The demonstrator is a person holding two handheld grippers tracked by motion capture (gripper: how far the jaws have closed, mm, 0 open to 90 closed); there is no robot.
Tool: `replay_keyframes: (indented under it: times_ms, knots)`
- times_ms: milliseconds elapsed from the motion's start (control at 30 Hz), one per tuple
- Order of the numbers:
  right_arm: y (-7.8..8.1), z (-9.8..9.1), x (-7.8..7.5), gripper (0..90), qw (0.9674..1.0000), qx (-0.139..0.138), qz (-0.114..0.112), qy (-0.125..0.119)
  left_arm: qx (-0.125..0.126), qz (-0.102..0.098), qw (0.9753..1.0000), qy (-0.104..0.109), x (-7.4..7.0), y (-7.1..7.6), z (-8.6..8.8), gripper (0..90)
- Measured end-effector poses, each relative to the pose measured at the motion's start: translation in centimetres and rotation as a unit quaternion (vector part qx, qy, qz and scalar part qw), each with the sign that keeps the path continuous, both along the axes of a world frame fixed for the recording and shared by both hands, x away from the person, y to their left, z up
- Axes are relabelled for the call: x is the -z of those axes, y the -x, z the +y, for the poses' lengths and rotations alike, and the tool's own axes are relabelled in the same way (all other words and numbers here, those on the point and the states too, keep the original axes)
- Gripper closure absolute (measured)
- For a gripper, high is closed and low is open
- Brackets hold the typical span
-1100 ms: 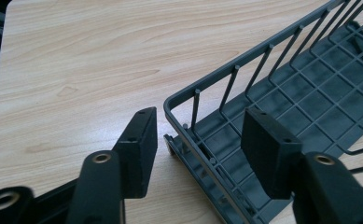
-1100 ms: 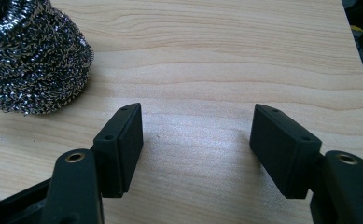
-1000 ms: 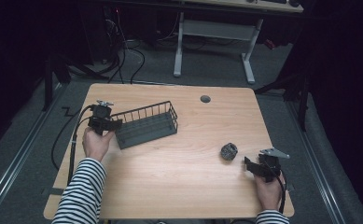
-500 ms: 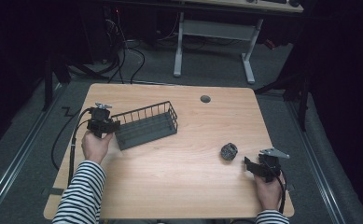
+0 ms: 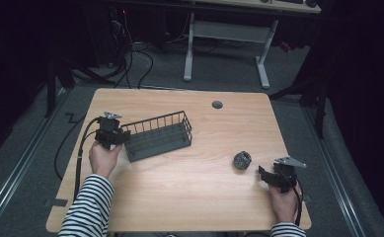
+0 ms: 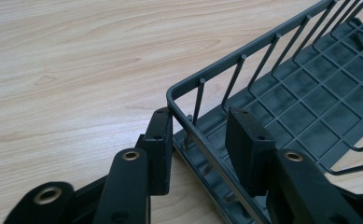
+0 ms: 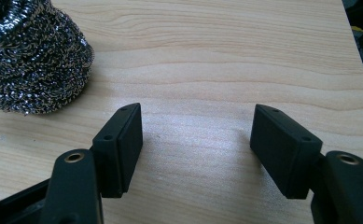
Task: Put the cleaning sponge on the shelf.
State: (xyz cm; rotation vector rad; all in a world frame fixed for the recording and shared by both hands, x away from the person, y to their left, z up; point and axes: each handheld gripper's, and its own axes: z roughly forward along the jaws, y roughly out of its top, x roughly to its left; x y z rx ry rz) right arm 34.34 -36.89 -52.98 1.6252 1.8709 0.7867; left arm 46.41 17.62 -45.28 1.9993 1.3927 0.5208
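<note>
Straddling the end rim of a dark wire basket [image 5: 157,136] on a wooden table [image 5: 189,197], the left gripper [image 6: 200,142] has its jaws parted, one outside the rim and one inside, not yet clamped

The right gripper [image 7: 195,140] rests released on bare wood, a steel-wool scourer [image 7: 30,56] just beside its left jaw, outside the gap. Basket looks light and stiff, best held by the rim; scourer looks springy, squeezable anywhere

We wear black-and-white striped sleeves [image 5: 88,207]; our black tongs [image 7: 195,140] show brass-ringed screw holes and trail black cables [image 5: 78,158].
</note>
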Motion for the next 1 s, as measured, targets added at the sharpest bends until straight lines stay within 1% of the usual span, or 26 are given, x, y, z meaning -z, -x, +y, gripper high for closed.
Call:
replay_keyframes:
  times_ms: [167,300,467,567,733,833,1000]
  knots:
    - [0.0,0.0,0.0,34.5,1.0000,0.000,0.001,0.000,0.007,0.002,1.0000,0.000,0.0,0.7,-0.6,61.7]
    - [0.0,0.0,0.0,34.4,1.0000,-0.001,0.000,0.000,0.012,-0.001,0.9999,0.006,0.1,1.3,-0.9,61.4]
    - [0.0,0.0,0.0,34.3,1.0000,0.000,0.001,0.001,0.017,0.000,0.9998,0.003,0.0,2.2,-1.5,60.7]
    - [0.0,0.0,0.0,34.2,1.0000,-0.001,0.000,0.000,0.021,-0.003,0.9997,-0.011,-0.1,2.8,-2.3,60.4]
    - [0.0,0.0,0.0,34.2,1.0000,-0.001,0.000,0.000,0.036,0.000,0.9992,-0.018,-0.2,3.3,-3.1,59.3]
    - [0.0,0.0,0.0,34.1,1.0000,-0.001,0.000,-0.001,0.038,-0.001,0.9991,-0.020,-0.2,3.7,-3.5,59.2]
    - [-0.1,0.0,0.0,34.0,1.0000,-0.002,0.000,-0.002,0.044,-0.004,0.9990,-0.009,-0.1,4.5,-4.1,58.6]
